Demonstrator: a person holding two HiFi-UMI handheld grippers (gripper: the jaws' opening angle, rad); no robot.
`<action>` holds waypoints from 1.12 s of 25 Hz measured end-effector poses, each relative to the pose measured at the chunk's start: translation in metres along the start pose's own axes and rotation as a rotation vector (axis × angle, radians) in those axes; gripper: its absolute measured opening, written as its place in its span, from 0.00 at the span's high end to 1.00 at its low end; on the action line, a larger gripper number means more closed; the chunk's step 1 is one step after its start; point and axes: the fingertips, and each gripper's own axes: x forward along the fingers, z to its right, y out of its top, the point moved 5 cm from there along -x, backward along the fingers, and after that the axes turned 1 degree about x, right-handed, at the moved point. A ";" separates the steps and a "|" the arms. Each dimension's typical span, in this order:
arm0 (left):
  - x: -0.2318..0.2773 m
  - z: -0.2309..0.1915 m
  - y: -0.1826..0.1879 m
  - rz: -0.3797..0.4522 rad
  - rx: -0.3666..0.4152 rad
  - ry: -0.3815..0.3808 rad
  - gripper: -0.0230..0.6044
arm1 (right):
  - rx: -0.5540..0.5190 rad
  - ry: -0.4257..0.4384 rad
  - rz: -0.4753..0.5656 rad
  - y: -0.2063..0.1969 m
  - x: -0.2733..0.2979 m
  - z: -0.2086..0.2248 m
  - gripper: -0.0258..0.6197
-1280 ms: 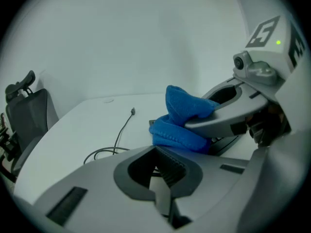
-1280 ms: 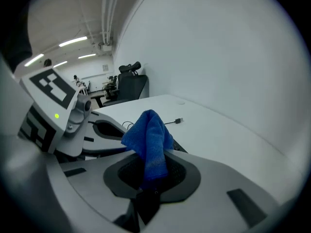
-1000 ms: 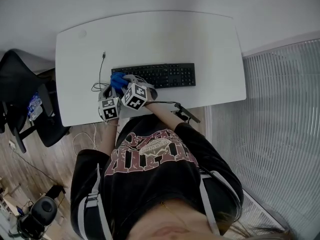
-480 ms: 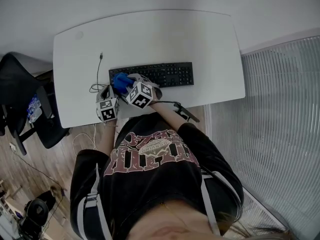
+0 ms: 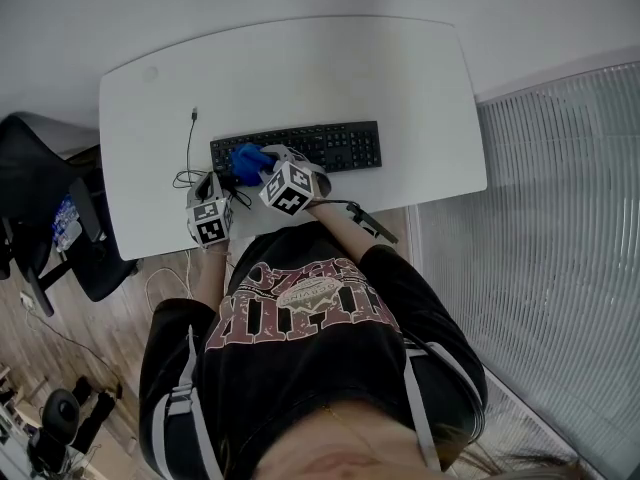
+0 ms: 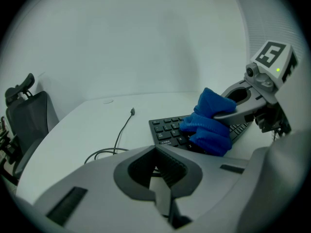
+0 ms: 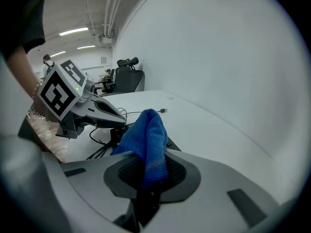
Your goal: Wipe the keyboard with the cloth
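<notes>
We are in the wiping step. The right gripper (image 7: 146,178) is pinching the blue cloth (image 7: 146,135) firmly between its jaws. The cloth is resting on the left end of the keyboard (image 5: 335,148) and covering the keys there.

The keyboard is lying across the table (image 5: 300,68), near our edge, with its cable (image 6: 121,130) trailing off to the left. The left gripper (image 6: 160,176) is hovering just beside the keyboard's left end, jaws pressed together on nothing. We cannot tell whether it is touching the table.

We are judging the wipe to be far from done, since the long run of keys to the right is lying uncovered. The next move calls for dragging the cloth rightward along the rows with light downward pressure, keeping the pinch tight so the cloth is not slipping out.
</notes>
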 end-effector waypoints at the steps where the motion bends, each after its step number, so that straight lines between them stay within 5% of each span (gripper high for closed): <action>1: 0.000 0.000 0.000 -0.001 0.000 0.002 0.91 | -0.001 -0.003 -0.001 -0.002 -0.001 0.001 0.86; 28: 0.000 0.000 -0.001 -0.003 -0.016 0.030 0.91 | 0.019 -0.021 -0.078 -0.047 -0.042 0.042 0.86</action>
